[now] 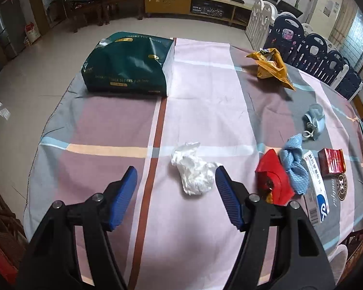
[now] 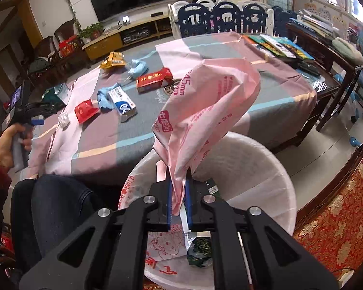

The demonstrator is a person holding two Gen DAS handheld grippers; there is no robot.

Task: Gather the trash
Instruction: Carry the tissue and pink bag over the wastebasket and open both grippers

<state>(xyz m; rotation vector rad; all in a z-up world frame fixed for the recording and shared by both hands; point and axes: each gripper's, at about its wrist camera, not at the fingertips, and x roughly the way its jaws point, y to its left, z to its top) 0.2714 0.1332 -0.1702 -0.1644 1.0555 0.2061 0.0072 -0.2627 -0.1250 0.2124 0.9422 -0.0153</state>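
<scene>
While the right tongs [image 2: 179,205] pinch the pink bag's rim [image 2: 205,101] over the bin [image 2: 266,169], the crumpled white tissue [image 1: 193,171] lies on the counter [image 1: 205,84] just ahead of the spread left tongs [image 1: 175,193], seemingly slightly right of centre.

We see a crumpled white tissue [image 1: 193,169] lying on the tablecloth, a torn red wrapper [image 1: 274,181] just to its right, and a knotted blue cloth [image 1: 293,166] touching that wrapper. Beside the cloth lies a white and blue carton [image 1: 315,186] on its side, then a red box [image 1: 332,162]. Farther off rest a light blue mask [image 1: 313,120] and a crinkled yellow snack bag [image 1: 271,66]. We see the pink trash bag [image 2: 205,111] lifted above a lined white bin [image 2: 266,183], green wrappers [image 2: 199,250] inside.
</scene>
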